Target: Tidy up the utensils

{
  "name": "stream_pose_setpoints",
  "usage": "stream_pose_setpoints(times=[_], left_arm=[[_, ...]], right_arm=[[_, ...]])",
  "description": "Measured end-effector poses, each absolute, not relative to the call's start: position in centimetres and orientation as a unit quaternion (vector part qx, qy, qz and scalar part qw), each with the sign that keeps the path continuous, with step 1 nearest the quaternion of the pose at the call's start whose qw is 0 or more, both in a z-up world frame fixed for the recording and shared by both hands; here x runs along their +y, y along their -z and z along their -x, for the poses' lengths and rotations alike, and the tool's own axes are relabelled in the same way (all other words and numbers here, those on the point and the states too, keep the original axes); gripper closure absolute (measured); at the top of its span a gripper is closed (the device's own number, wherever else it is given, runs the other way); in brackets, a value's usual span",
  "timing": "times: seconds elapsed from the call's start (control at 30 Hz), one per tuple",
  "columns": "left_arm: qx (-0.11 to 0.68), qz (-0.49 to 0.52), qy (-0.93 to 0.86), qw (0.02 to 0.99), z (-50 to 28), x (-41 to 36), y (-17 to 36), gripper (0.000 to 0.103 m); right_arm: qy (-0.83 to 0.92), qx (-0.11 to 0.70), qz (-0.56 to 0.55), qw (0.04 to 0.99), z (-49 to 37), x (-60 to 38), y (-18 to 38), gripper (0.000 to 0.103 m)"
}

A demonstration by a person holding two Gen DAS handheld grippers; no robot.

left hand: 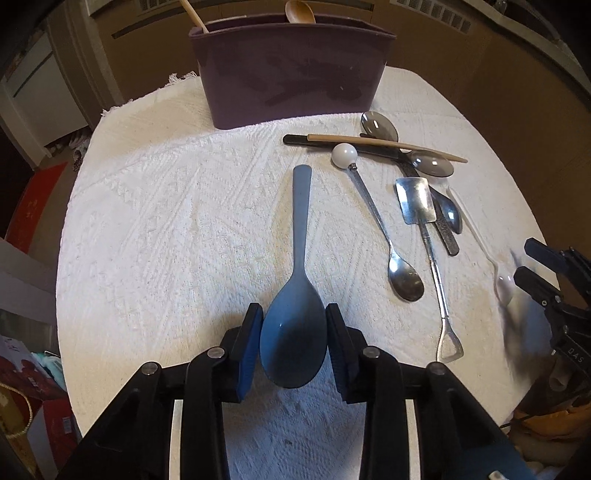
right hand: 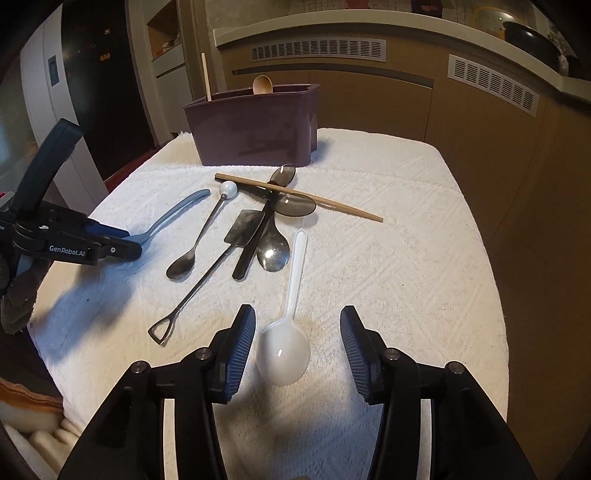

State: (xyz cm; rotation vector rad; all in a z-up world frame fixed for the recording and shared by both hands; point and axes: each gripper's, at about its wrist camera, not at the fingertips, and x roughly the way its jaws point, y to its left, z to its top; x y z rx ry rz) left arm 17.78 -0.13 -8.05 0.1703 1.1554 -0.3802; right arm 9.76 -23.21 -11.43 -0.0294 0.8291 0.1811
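Glossy plastic spoon [right hand: 283, 350] — rough woven cloth [right hand: 388, 258]

the white textured cloth [left hand: 166, 221] covers the table, and the dark purple plastic holder [left hand: 291, 74] stands on it at the far edge, with a light wooden spoon [left hand: 300, 11] and a wooden stick [left hand: 192, 14] standing in it. in front of the holder, to the right, lies a cluster of utensils: a long wooden chopstick [left hand: 388, 147] across two smoky translucent spoons [left hand: 432, 166], then nearer, a metal spoon with a white ball end [left hand: 373, 210], left of a metal shovel-shaped spoon [left hand: 424, 236]. the blue plastic spoon [left hand: 295, 332] lies left of the cluster, bowl nearest, between the left gripper [left hand: 293, 345] pads. the white plastic spoon [right hand: 284, 350] lies right of the cluster, bowl between the right gripper [right hand: 297, 350] fingers, apart from both.
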Motion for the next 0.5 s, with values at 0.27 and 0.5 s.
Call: stream_pose_setpoints(times=[0.27,0.5], left_arm=[[0.501,-0.058,0.177,0.845,-14.8,1.5,6.5,0.072],[0.507,-0.041,0.187,0.84,-14.0,2.6,8.0,0.072]], right_arm=[[-0.087,0.426,0.029,0.9,-9.0,-22.2,11.8,0.054],[-0.072,0.449,0.057,0.889,-9.7,-20.1,12.8,0.054]])
